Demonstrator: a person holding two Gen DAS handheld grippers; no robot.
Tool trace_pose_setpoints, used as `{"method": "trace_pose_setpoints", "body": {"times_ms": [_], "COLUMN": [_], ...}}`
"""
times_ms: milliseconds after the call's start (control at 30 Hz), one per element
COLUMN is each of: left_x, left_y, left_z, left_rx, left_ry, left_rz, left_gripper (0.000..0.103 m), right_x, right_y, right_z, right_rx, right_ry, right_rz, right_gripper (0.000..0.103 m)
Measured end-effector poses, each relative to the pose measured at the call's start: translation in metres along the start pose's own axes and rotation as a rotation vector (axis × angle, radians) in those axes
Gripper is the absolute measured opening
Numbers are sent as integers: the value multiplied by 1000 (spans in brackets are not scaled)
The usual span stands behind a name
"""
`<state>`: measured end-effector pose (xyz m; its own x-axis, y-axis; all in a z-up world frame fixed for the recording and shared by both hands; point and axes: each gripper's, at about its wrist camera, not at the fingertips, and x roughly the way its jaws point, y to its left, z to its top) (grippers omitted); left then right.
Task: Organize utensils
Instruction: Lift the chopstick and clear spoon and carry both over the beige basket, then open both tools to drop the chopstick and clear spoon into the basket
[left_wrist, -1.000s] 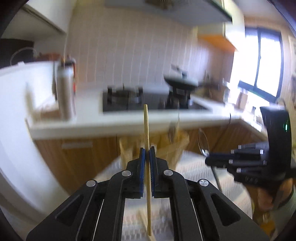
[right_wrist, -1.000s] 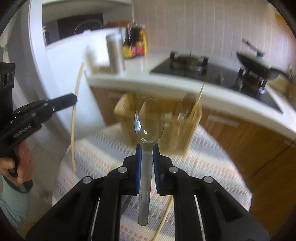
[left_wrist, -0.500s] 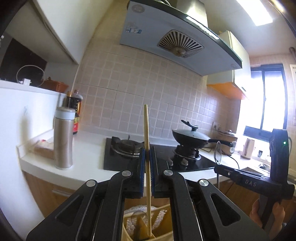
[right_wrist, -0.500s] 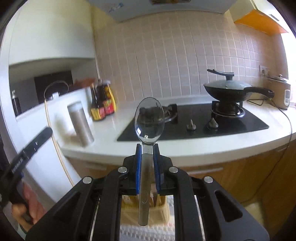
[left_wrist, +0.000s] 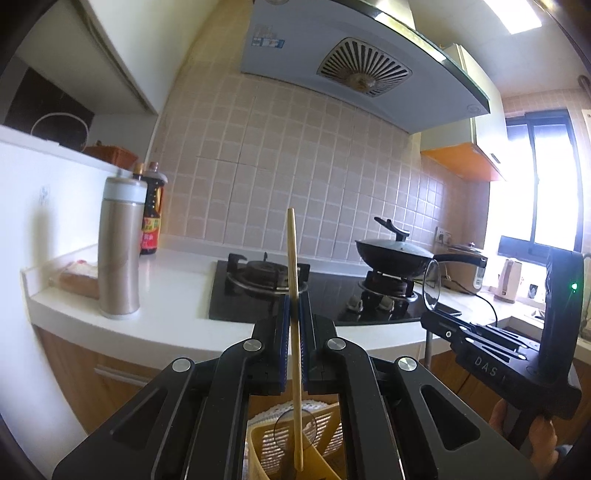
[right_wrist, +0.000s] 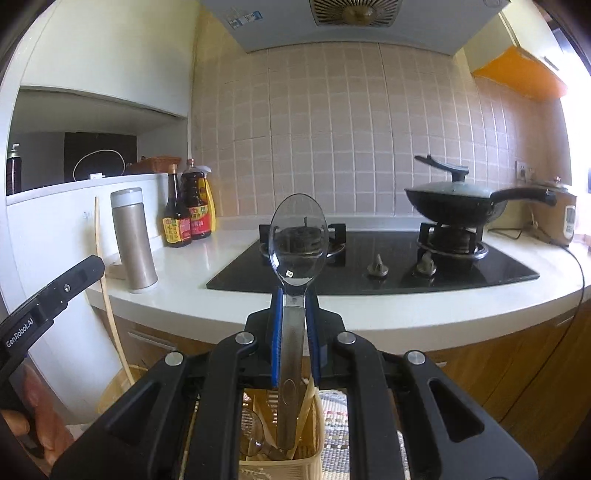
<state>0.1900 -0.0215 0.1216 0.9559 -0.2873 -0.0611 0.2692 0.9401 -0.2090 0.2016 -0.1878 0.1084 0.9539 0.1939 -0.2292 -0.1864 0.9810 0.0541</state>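
Observation:
My left gripper (left_wrist: 292, 299) is shut on a single wooden chopstick (left_wrist: 292, 258) that stands upright, its lower end hanging over a yellow utensil basket (left_wrist: 325, 458). My right gripper (right_wrist: 294, 295) is shut on the handle of a metal spoon (right_wrist: 298, 240), bowl up, with the handle's end above the same basket (right_wrist: 295, 461), which holds a spoon and chopsticks. The right gripper with its spoon (left_wrist: 430, 284) shows at the right of the left wrist view. At the left of the right wrist view the left gripper's finger (right_wrist: 55, 291) and the chopstick (right_wrist: 105, 288) appear.
Ahead runs a white kitchen counter (right_wrist: 369, 306) with a black gas hob (right_wrist: 369, 258), a lidded pan (right_wrist: 450, 206), a steel flask (right_wrist: 133, 240) and sauce bottles (right_wrist: 188, 214). A striped cloth (right_wrist: 336, 424) lies under the basket. A person's hand (right_wrist: 40, 417) holds the left gripper.
Both views have swung upward from the basket and cloth to the counter and tiled wall. The basket has dropped to the bottom edge. Chopstick and spoon stay gripped.

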Motion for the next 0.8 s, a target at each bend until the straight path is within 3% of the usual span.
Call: {"method": "trace_pose_setpoints", "body": {"times_ms": [433,567,800], "left_x": [-12,-25,-50], "left_y": [5,6,6], "left_z": [-13,-14,-11], "left_rx": [20,14,29], "left_ry": [53,75,82], "left_rz": [-43,-72,-73], "left_gripper": [4,26,27], "right_x": [-11,-21,-30], "right_y": [-13,-19,-19], "right_z": [-21,-28,-26], "right_rx": [65,91,66], "right_ry": [61,93,134], "right_rz": [23,44,51], "right_gripper": [11,12,12]}}
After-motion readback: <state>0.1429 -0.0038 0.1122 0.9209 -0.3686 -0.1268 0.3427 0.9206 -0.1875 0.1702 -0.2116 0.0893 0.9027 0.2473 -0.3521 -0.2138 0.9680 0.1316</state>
